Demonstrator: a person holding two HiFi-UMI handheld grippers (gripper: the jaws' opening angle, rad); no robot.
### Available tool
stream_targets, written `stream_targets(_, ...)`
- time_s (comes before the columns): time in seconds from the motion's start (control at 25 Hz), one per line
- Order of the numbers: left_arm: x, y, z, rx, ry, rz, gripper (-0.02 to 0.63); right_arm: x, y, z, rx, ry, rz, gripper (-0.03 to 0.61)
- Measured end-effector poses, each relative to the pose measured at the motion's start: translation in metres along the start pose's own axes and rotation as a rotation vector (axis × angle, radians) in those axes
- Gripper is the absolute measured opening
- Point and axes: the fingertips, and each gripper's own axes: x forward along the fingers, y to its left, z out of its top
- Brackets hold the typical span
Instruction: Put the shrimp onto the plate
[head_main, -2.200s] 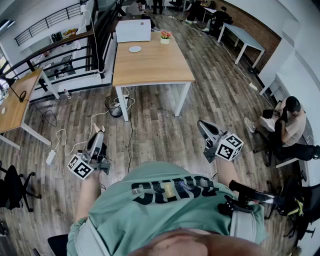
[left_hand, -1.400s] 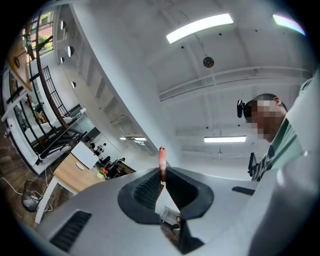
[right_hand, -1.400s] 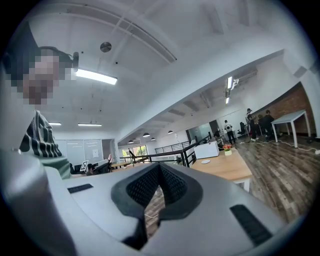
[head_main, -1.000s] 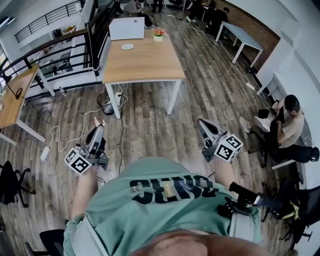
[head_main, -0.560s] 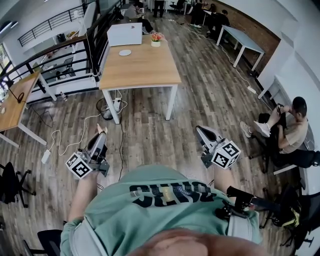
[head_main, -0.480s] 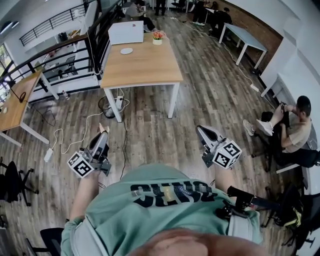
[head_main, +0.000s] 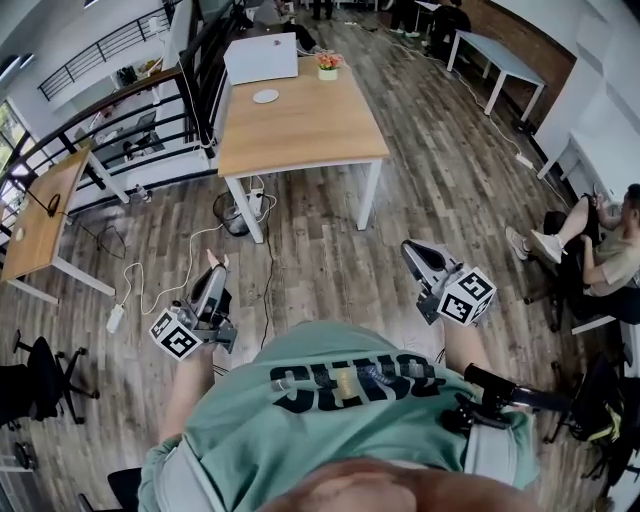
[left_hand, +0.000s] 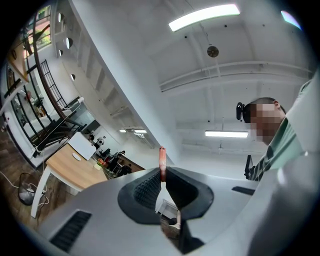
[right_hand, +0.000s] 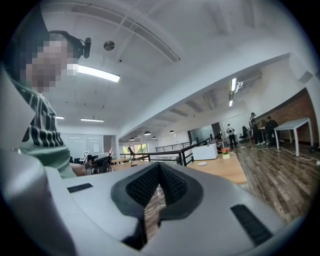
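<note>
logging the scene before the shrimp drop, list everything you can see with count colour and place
wooden table: 1, light wood, white legs, ahead across the floor
plate: 1, white, on that table, towards its far end
white box: 1, white, at the table's far end
flower pot: 1, pink-orange flowers, right of the box
desk: 1, wood, far left
office chair: 1, black, lower left
power strip: 1, white, on the floor
seated person: 1, right edge
shrimp: 1, pink, pinched upright in the left claw
left claw: 1, grey, shut on the shrimp
right claw: 1, grey, shut, empty
</note>
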Motion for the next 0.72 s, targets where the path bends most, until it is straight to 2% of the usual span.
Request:
stream_targets(0.36,-0.028,0.116,0.093,0.016,-0.032,-0.066,0.034,0.140,0.047,0.034,-0.049,-0.031,-0.041,0.005)
stream_targets(0.72,-0.060,0.217,0.147,0.016,-0.021,-0.062,0.034,0.253,0.062,0.025,-0.025,-0.011,-0.068,0.005)
